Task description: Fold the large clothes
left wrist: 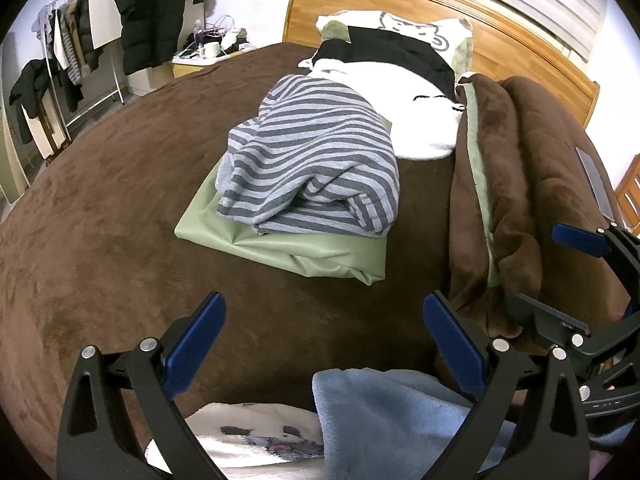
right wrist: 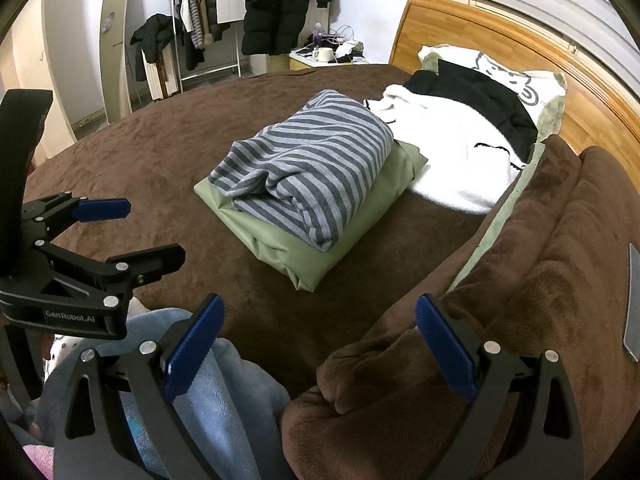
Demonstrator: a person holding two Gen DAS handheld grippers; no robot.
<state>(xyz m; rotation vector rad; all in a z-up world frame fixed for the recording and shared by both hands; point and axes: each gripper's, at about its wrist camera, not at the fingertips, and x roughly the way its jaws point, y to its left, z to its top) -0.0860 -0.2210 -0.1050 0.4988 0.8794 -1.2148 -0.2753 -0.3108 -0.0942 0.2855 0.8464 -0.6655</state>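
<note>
Far left, by the wall: clothes rack (right wrist: 192,12) with hanging garments, one long black coat (right wrist: 280,4) beside it. Not part of the job.

Left gripper (left wrist: 324,336): jaws wide, nothing between them, hovering over the near edge of the bed (left wrist: 100,200). A pale blue fleece garment (left wrist: 380,420) lies bunched just under it, with a white printed fabric (left wrist: 256,436) alongside.

Mid-bed: one stack of two folded pieces, the striped grey top (right wrist: 304,168) resting on the green folded piece (right wrist: 360,216). Beyond it, one white garment (right wrist: 452,152) and one black garment (right wrist: 480,96), both loose, lying against a pillow (right wrist: 532,84).

Right gripper (right wrist: 318,340): jaws wide, empty. A rolled brown blanket (right wrist: 520,280) runs along the right side.

Judgement: between items. Two appear folded; the blue fleece looks like the next piece. Next move calls for finding two edges or corners, one per gripper, and spreading it flat on the open bed before folding.
</note>
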